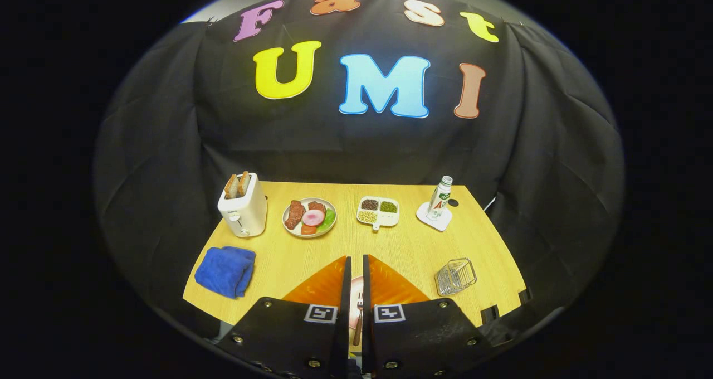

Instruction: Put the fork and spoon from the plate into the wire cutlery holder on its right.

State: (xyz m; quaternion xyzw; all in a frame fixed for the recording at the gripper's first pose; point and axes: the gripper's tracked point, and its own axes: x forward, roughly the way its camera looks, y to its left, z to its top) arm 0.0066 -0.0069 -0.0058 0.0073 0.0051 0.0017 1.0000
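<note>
The fingers (354, 278) stand nearly closed, a narrow slit between them, gripping nothing I can make out. Through that slit shows a fork (359, 312) lying on the plate (353, 304), directly below the fingers; the spoon is hidden. The wire holder (455, 276) lies tipped on the desk (390, 245) just right of the plate, close by so the carry is short.

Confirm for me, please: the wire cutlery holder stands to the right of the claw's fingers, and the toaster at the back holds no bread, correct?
Not quite: the gripper view shows two slices of toast in the toaster. The wire cutlery holder is indeed to the right of the claw, whose fingers are nearly closed.
</note>
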